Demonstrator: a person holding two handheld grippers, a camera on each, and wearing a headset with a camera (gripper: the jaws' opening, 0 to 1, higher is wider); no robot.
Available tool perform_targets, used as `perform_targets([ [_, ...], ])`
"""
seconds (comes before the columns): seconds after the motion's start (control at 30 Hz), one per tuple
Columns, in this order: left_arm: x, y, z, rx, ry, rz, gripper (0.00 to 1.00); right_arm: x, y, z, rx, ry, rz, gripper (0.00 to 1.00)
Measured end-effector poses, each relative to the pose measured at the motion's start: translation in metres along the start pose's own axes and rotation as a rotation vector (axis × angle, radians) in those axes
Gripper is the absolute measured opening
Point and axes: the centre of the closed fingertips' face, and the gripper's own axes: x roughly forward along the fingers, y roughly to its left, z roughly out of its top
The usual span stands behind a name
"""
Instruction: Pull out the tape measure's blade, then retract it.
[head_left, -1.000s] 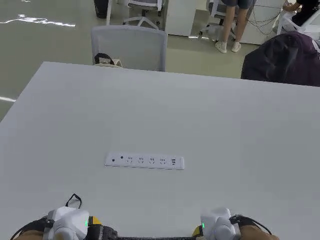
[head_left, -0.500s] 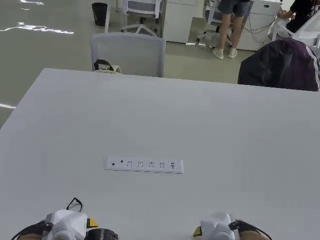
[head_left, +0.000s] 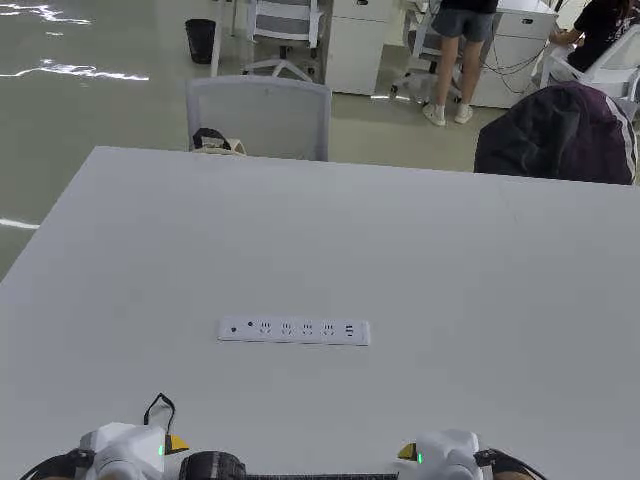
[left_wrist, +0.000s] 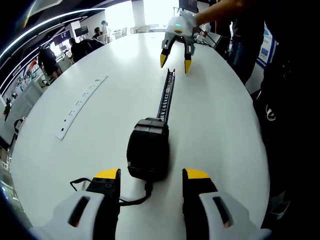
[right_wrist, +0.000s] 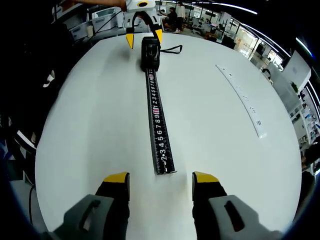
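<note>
Since a second ago I see only my headset's tilt change. The power strip (head_left: 294, 331) lies where it did on the table (head_left: 450, 260). The tape measure's black case (left_wrist: 147, 150) sits between the left tool's (left_wrist: 152, 174) wide-open jaws, seemingly untouched. Its blade (right_wrist: 157, 125) lies pulled out flat, with numerals 2 to 9 legible. The blade's end stops just ahead of the right tool (right_wrist: 161, 177), which is open and holds nothing.
</note>
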Motion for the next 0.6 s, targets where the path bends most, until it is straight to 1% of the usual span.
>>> perform_targets([
  [0.07, -0.003, -0.004, -0.001, -0.03, -0.011, 0.009, 0.48, -0.002, 0.002, 0.001, 0.029, -0.014, -0.019, 0.52],
  [0.13, -0.006, -0.006, -0.004, -0.082, -0.007, 0.027, 0.5, -0.006, 0.002, 0.002, 0.079, -0.036, -0.048, 0.55],
  [0.17, -0.007, -0.007, -0.005, -0.093, -0.009, 0.032, 0.52, -0.008, 0.001, 0.003, 0.099, -0.048, -0.067, 0.56],
  [0.2, -0.009, -0.008, -0.005, -0.105, -0.015, 0.037, 0.53, -0.011, 0.0, 0.004, 0.117, -0.051, -0.083, 0.56],
  [0.27, -0.011, -0.011, -0.006, -0.143, -0.04, 0.05, 0.54, -0.016, 0.001, 0.003, 0.153, -0.06, -0.104, 0.59],
  [0.3, -0.013, -0.013, -0.006, -0.167, -0.051, 0.056, 0.55, -0.018, 0.001, 0.004, 0.183, -0.072, -0.119, 0.61],
  [0.33, -0.014, -0.013, -0.006, -0.178, -0.054, 0.063, 0.56, -0.019, 0.002, 0.004, 0.203, -0.082, -0.127, 0.63],
  [0.43, -0.02, -0.014, -0.004, -0.214, -0.072, 0.107, 0.61, -0.028, 0.002, 0.007, 0.257, -0.114, -0.164, 0.67],
  [0.47, -0.022, -0.014, -0.002, -0.236, -0.083, 0.121, 0.62, -0.031, 0.002, 0.007, 0.283, -0.126, -0.183, 0.68],
  [0.57, -0.028, -0.016, 0.003, -0.271, -0.112, 0.147, 0.68, -0.04, 0.006, 0.01, 0.333, -0.153, -0.213, 0.73],
  [0.6, -0.03, -0.017, 0.004, -0.277, -0.119, 0.151, 0.69, -0.041, 0.008, 0.008, 0.335, -0.154, -0.214, 0.75],
])
